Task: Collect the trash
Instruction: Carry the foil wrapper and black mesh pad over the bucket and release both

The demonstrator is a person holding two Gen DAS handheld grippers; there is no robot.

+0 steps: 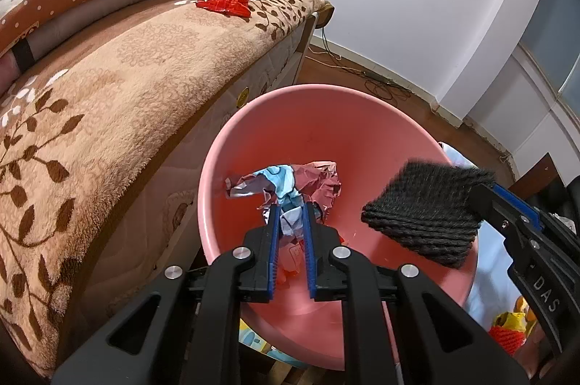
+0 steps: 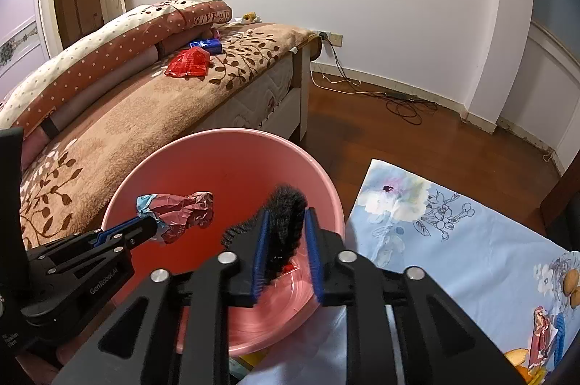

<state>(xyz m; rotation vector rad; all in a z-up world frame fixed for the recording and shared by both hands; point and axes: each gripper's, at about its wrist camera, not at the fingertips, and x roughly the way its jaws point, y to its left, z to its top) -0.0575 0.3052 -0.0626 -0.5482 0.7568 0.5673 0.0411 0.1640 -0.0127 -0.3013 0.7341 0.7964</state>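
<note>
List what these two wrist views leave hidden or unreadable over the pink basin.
- Basin floor: left view, hidden behind the crumpled wrapper in the left gripper.
- Black knitted piece: right view, its lower end hidden between the right gripper pads.
- Blue packet on the bed: both views, print too small.
- Items on the floral cloth: cut off by the frame edge.

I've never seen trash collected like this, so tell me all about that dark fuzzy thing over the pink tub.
The dark fuzzy piece looks like charcoal knitted or corded fabric, ribbed in rows, with a frayed, hairy edge. It hangs between the right tongs, bent and drooping, above the pink tub, apart from the crumpled wrapper beside it.
</note>
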